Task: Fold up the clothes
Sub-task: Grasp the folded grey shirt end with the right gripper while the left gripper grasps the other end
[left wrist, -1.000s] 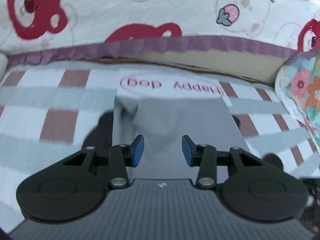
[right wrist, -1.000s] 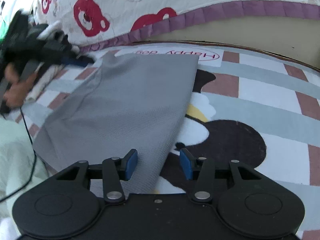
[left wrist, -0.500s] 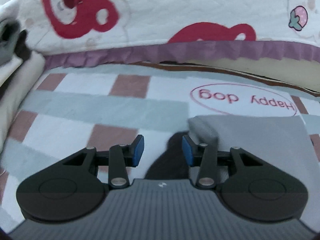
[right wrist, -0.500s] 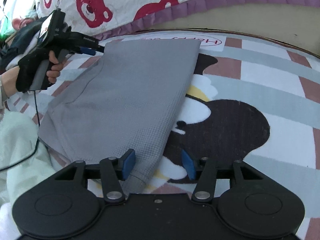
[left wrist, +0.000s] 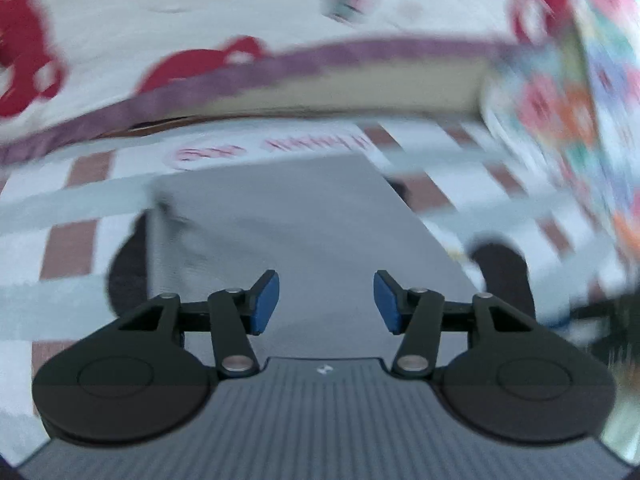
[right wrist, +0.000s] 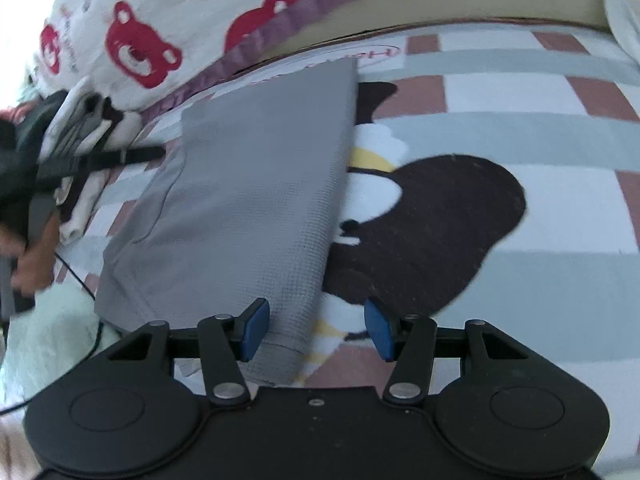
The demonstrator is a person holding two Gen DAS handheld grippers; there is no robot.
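A grey garment (right wrist: pixel 248 200) lies flat on a checked rug (right wrist: pixel 500 92), folded into a long panel that runs from near the camera away toward a quilt with red bears (right wrist: pixel 140 48) at the far side. In the right wrist view the right gripper (right wrist: pixel 316 330) hovers over the near corner of the cloth: its blue pads are spread wide, the left pad (right wrist: pixel 254 330) over the fabric and the right pad over the rug, with the hemmed corner between them and nothing pinched. The long right edge of the garment crosses a dark cartoon figure (right wrist: pixel 432 220) woven into the rug. At the far left of that view the left gripper (right wrist: pixel 144 154) shows as a dark bar beside the garment's far left corner. In the blurred left wrist view the same garment (left wrist: pixel 304 232) lies straight ahead of the left gripper (left wrist: pixel 326 302), whose fingers (left wrist: pixel 264 302) stand apart above the cloth, holding nothing.
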